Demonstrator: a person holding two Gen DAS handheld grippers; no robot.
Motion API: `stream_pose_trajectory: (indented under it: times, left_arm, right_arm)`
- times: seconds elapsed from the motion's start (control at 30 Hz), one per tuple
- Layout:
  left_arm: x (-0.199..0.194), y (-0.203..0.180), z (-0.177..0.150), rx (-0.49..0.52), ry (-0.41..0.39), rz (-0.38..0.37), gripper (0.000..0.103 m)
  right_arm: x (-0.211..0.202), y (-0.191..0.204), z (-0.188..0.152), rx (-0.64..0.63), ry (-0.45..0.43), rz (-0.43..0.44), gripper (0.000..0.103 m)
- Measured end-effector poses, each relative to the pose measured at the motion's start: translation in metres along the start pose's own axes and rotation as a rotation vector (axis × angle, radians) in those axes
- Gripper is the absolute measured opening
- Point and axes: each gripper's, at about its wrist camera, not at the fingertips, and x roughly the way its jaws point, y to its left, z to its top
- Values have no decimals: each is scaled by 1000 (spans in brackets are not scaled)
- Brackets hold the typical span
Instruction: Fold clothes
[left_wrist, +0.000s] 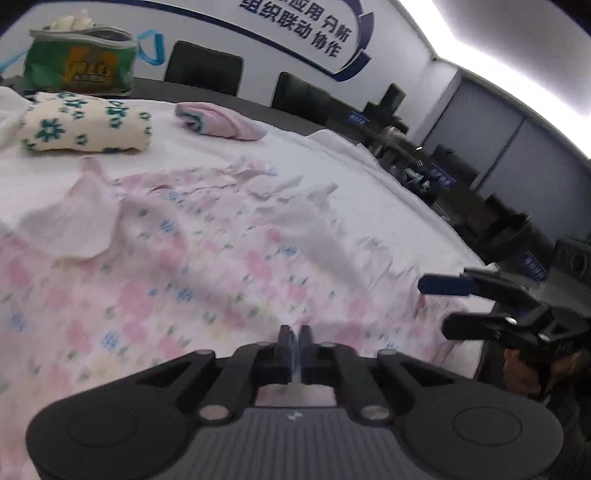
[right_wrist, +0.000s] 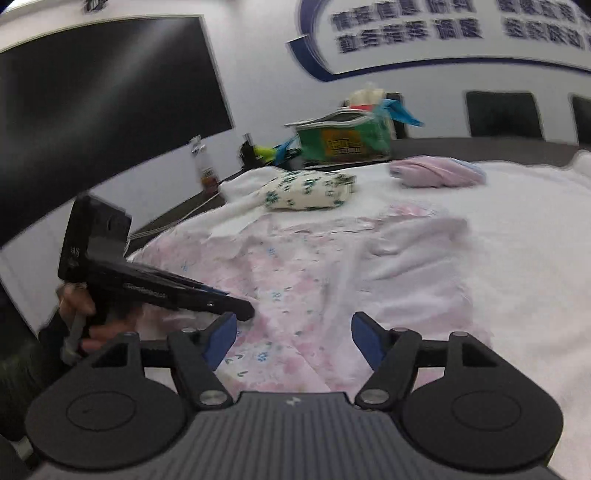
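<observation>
A pink floral garment (left_wrist: 177, 258) lies spread on the white-covered table; it also shows in the right wrist view (right_wrist: 295, 280). My left gripper (left_wrist: 295, 341) is shut on the garment's near hem, and it appears from the side in the right wrist view (right_wrist: 243, 312). My right gripper (right_wrist: 293, 339) is open just above the same hem, a little right of the left one. It shows in the left wrist view (left_wrist: 439, 304) at the right, jaws apart.
A folded cream garment with green flowers (left_wrist: 85, 125) (right_wrist: 310, 190) and a folded pink garment (left_wrist: 218, 122) (right_wrist: 436, 171) lie at the far side. A green bag (left_wrist: 79, 61) (right_wrist: 347, 138) stands behind them. Dark chairs (left_wrist: 203, 68) line the wall.
</observation>
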Motion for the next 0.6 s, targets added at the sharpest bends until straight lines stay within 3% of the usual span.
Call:
stream_pose_trajectory:
  times: [0.03,0.1,0.13,0.2,0.27,0.4,0.47,0.5,0.6]
  left_arm:
    - [-9,-3,-6,-2,-20,0,1]
    - [-36,-14,-19,12,-65,-25,1]
    - [-52,-21,-28,21,-90,-49,0]
    - [-78,-34,-50,31,-91,-90,0]
    - [-88,-44,-73,66,-46,-80,2]
    - [-108,-47,-105,90,-33,-80,16]
    - [-123,-43,-100,67,-102,-100,37]
    - [-128,-42,-95,62,-148,-97,43]
    - [-134,-42,-73,45,-266,-36,58]
  right_arm:
    - [6,1,0,-9,15,11,70]
    - [17,0,-1,-16,53,37,56]
    - [21,1,-2,-22,73,53,55]
    - [19,5,-10,-58,81,93,55]
    - [6,12,-19,-107,86,142,55]
    - [-18,16,-27,-160,31,202,62]
    - [-19,8,-27,-126,19,144,67]
    - [-17,4,-28,-100,19,95,73]
    - [-12,-11,-29,-23,20,-52,75]
